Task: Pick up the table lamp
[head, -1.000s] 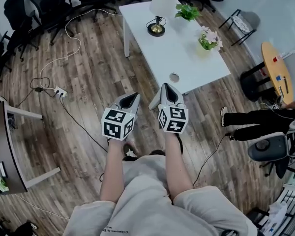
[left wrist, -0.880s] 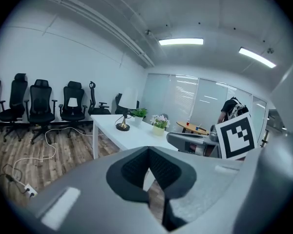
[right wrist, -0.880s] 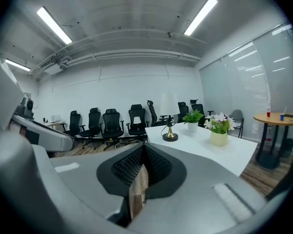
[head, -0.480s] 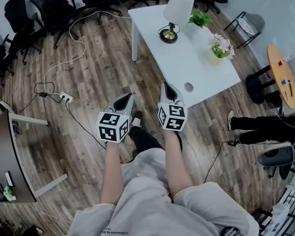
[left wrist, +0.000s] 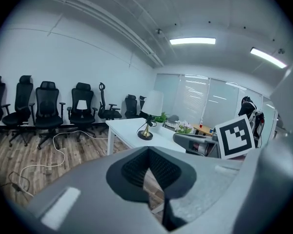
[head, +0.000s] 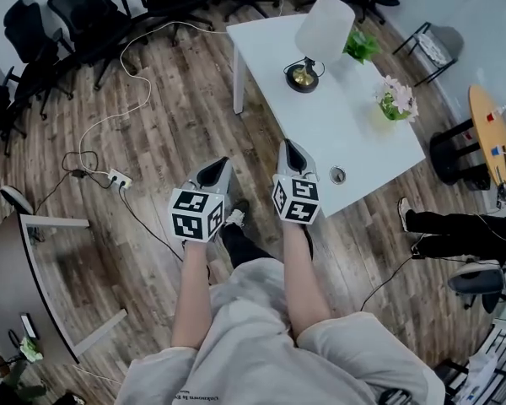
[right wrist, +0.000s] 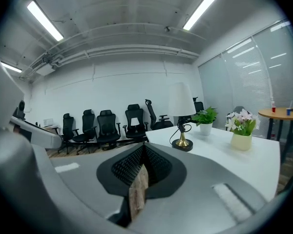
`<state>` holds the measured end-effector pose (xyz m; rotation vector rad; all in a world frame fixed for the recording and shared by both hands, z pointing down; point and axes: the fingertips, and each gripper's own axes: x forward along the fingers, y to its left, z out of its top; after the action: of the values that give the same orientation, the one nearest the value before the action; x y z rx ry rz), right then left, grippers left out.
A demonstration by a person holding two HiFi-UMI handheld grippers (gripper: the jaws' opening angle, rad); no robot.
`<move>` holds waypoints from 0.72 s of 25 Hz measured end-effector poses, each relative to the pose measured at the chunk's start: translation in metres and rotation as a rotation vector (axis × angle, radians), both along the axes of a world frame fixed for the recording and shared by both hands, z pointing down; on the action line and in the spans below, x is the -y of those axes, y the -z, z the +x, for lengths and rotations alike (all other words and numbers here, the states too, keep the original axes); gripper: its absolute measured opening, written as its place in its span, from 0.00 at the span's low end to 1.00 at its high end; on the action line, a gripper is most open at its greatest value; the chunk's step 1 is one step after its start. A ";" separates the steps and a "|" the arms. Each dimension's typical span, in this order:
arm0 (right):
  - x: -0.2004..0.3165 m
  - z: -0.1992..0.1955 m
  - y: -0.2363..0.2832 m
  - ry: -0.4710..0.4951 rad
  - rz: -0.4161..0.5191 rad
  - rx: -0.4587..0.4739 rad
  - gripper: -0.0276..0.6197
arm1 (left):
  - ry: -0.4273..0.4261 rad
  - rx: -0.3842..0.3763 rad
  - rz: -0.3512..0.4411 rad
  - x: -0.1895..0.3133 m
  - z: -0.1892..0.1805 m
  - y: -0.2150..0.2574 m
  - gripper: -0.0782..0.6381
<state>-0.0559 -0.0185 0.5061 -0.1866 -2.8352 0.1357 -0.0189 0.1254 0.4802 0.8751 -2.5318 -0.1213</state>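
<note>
The table lamp, with a white shade and a brass base, stands at the far end of the white table. It also shows ahead in the left gripper view and the right gripper view. My left gripper and right gripper are held side by side over the wood floor, short of the table's near corner. Both point toward the lamp from well away. The jaws of each are shut with nothing between them.
On the table are a green potted plant, a vase of pink flowers and a small round object. Black office chairs line the back. A power strip with cables lies left. A person's legs are at right.
The table and lamp have slid right and nearer in the head view as I walk toward them. Both grippers stay shut and side by side.
</note>
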 end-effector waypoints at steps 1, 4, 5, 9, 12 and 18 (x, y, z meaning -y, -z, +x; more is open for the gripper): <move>0.002 -0.012 0.001 -0.014 -0.005 0.001 0.08 | -0.011 0.002 -0.003 0.001 -0.012 0.001 0.11; 0.017 -0.050 0.007 -0.071 -0.022 0.007 0.08 | -0.053 0.011 -0.021 0.009 -0.052 0.009 0.11; 0.022 -0.063 0.010 -0.092 -0.026 0.012 0.08 | -0.068 0.015 -0.027 0.012 -0.065 0.012 0.11; 0.049 -0.114 0.021 -0.182 -0.049 0.040 0.08 | -0.131 0.044 -0.033 0.030 -0.120 0.030 0.11; 0.066 -0.149 0.026 -0.238 -0.066 0.051 0.08 | -0.183 0.053 -0.044 0.047 -0.157 0.034 0.11; 0.098 -0.185 0.019 -0.323 -0.076 0.050 0.08 | -0.281 0.064 -0.058 0.084 -0.211 0.036 0.11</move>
<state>-0.2410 -0.1164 0.4869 0.2581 -2.8900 0.3106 -0.2296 0.0409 0.4442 1.2169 -2.4264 0.0694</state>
